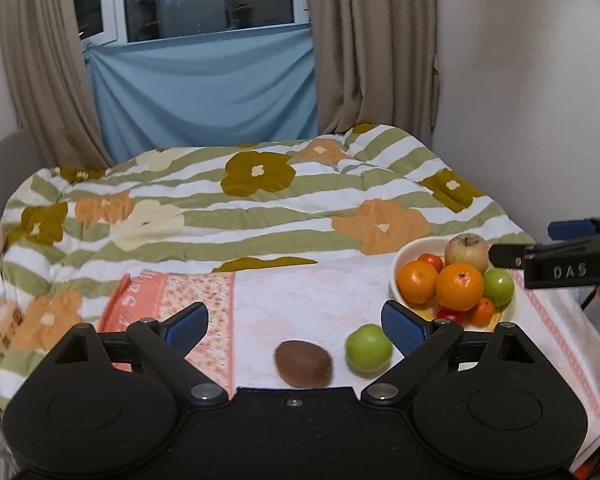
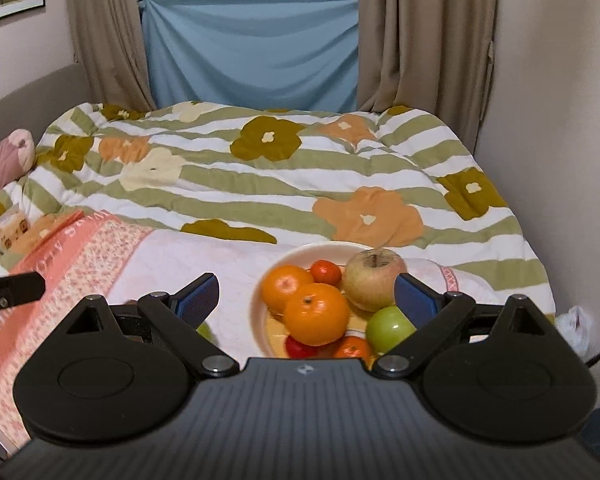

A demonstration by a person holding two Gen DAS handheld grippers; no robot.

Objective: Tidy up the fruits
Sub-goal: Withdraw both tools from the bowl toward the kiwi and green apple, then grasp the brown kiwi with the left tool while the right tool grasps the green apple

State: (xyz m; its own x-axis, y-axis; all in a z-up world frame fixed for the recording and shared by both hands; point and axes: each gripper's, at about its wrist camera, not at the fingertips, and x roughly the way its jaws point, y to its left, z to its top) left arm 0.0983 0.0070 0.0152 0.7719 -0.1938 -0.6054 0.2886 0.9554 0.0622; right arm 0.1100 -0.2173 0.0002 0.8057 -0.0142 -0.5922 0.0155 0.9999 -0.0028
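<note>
Letters "DAS" mark the right gripper (image 1: 518,246) – jaws apart, empty, above the fruit bowl (image 2: 260,300); left gripper (image 1: 295,324) spread too, over kiwi (image 1: 303,363) and green apple (image 1: 368,347).

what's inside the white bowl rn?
In the white bowl: two large oranges, a yellowish apple, a green apple, small orange-red fruits and a red one. The bowl's near edge and anything beneath the pile is hidden.

A white bowl (image 1: 400,264) sits on the towel, heaped with two oranges (image 1: 459,286), a pale apple (image 1: 466,252), a green apple (image 1: 499,287) and small red-orange fruits. Outside it — a brown kiwi (image 1: 303,363) just beside another green apple (image 1: 368,348).
</note>
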